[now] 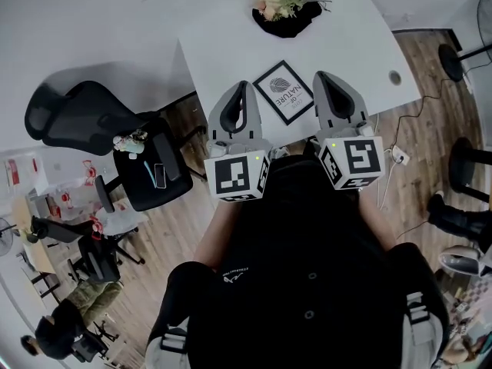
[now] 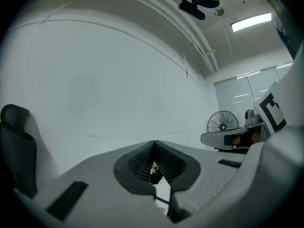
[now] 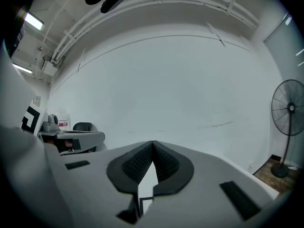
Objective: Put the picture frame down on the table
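The picture frame (image 1: 284, 91), black-edged with a white mat and a fingerprint print, lies flat on the white table (image 1: 223, 44) near its front edge. My left gripper (image 1: 240, 88) hovers just left of the frame and my right gripper (image 1: 322, 78) just right of it, both apart from it. Both point up and away over the table with the jaws closed tip to tip and nothing between them. In the left gripper view the left gripper (image 2: 153, 144) faces a bare wall. The right gripper (image 3: 152, 144) does too, and a corner of the frame (image 3: 144, 206) shows through the gap below its pads.
A black dish of flowers (image 1: 286, 8) sits at the table's far edge. A black office chair (image 1: 81, 114) and a low black stool (image 1: 154, 177) stand left of the table. Cables and a plug (image 1: 398, 156) lie on the floor at right. A standing fan (image 3: 289, 109) is off to the right.
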Action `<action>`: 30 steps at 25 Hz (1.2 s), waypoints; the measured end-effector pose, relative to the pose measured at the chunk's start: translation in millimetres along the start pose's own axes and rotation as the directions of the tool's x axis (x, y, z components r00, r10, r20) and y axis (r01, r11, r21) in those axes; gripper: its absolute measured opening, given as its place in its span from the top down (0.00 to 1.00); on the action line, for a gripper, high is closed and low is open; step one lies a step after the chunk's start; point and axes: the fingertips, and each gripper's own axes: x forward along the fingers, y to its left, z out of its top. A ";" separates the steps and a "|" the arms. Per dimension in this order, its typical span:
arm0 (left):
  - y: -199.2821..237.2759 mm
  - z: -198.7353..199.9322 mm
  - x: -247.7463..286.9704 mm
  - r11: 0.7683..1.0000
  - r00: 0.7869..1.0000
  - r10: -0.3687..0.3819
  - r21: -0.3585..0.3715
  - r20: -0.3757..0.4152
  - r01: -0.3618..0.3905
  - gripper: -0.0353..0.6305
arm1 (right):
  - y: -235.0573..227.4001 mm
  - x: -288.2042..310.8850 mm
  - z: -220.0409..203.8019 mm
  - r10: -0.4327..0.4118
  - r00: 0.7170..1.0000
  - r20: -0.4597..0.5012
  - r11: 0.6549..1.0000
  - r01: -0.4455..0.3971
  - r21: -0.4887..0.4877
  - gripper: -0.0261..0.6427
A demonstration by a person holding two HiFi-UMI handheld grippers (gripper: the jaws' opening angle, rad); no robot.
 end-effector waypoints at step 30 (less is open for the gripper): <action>-5.5 -14.6 4.8 1.000 0.999 0.026 -0.017 -0.024 -0.026 0.94 | 0.2 5.1 -5.4 0.030 0.999 -0.024 0.999 -0.031 -0.016 0.96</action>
